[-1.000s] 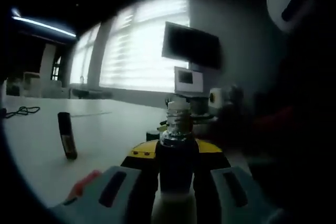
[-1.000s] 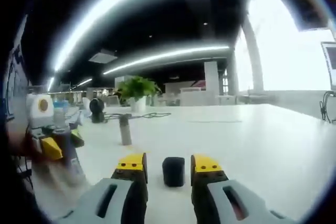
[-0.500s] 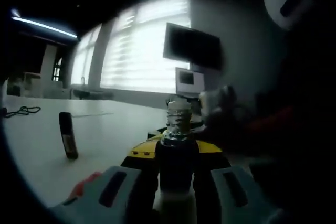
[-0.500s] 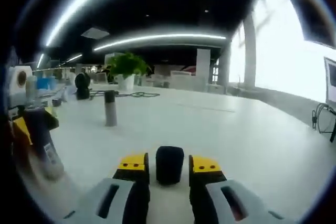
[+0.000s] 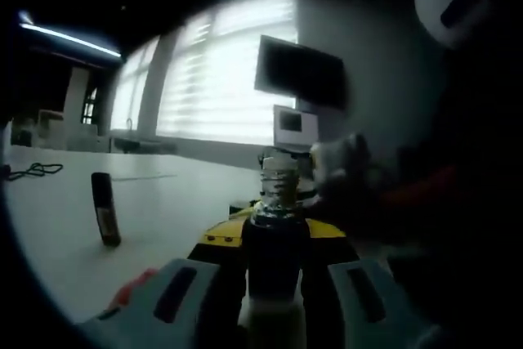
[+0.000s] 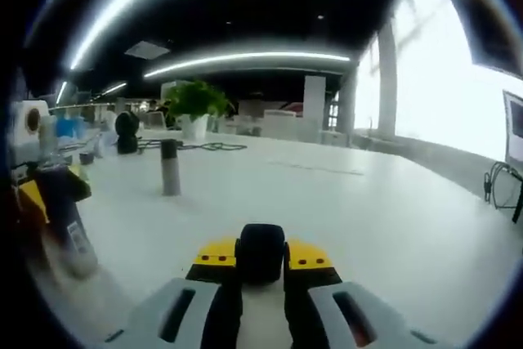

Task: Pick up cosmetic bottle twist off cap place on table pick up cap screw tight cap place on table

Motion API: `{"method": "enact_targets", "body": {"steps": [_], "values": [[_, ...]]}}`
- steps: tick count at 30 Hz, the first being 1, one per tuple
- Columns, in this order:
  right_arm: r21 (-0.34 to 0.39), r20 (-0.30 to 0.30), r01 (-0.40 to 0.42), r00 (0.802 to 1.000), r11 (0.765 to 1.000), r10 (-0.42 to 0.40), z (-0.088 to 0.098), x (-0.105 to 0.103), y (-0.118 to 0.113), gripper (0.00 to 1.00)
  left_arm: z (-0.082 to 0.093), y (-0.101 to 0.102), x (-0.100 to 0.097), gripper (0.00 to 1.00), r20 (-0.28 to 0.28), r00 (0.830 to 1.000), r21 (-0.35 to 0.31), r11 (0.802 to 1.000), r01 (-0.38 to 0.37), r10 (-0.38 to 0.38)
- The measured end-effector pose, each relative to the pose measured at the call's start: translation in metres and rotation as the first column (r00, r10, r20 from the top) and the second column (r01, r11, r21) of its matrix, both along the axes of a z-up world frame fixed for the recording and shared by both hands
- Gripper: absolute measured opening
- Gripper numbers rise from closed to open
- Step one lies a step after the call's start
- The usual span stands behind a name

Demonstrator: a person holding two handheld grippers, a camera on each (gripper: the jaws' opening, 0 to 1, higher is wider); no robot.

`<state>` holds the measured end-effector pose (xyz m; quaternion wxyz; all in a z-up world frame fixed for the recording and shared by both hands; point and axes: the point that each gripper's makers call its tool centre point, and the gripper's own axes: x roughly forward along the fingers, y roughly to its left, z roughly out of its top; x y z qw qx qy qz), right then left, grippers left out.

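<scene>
— Where's the dark glass cosmetic bottle [image 5: 275, 243] with the bare threaded neck?
— Upright, clamped between the left gripper [image 5: 272, 239] jaws, above the white table [image 6: 392, 218].
— And the small black round cap [image 6: 261, 252]?
— Pinched tight in the right gripper [image 6: 261, 257].

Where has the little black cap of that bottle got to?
In the right gripper view, the black cap sits low in the middle, pinched between the right gripper's yellow-tipped jaws, just above the white table.

White table [image 6: 384, 210] bears an upright grey tube [image 6: 170, 167], potted plant [image 6: 194, 112] (far end), black cables [image 6: 200, 147].
</scene>
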<state>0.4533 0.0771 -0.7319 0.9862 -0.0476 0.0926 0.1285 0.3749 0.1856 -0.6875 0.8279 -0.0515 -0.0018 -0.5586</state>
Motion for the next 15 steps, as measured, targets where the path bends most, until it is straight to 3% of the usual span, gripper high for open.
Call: {"method": "enact_targets", "body": {"steps": [3, 5, 7, 10, 15], "values": [[0.138, 0.006, -0.072, 0.997, 0.988, 0.072, 0.011, -0.007, 0.008, 0.13, 0.000, 0.000, 0.000, 0.15, -0.001, 1.000, 0.000, 1.000, 0.000, 0.000], [0.159, -0.006, -0.108, 0.994, 0.981, 0.110, 0.014, -0.010, 0.009, 0.13, 0.000, 0.000, 0.000, 0.15, -0.001, 1.000, 0.000, 1.000, 0.001, -0.001], [0.170, 0.056, -0.180, 0.983, 0.969, 0.173, 0.029, -0.014, 0.014, 0.13, 0.000, -0.001, -0.001, 0.15, 0.001, 1.000, 0.002, 1.000, 0.005, -0.005], [0.234, 0.109, -0.291, 0.956, 0.928, 0.272, 0.055, -0.023, 0.027, 0.13, 0.001, -0.002, -0.005, 0.15, -0.004, 1.000, 0.000, 1.000, 0.022, -0.022], [0.256, 0.197, -0.495, 0.868, 0.831, 0.456, 0.097, -0.046, 0.058, 0.13, 0.001, -0.004, -0.008, 0.15, -0.003, 0.999, 0.001, 0.999, 0.032, -0.032]]}}
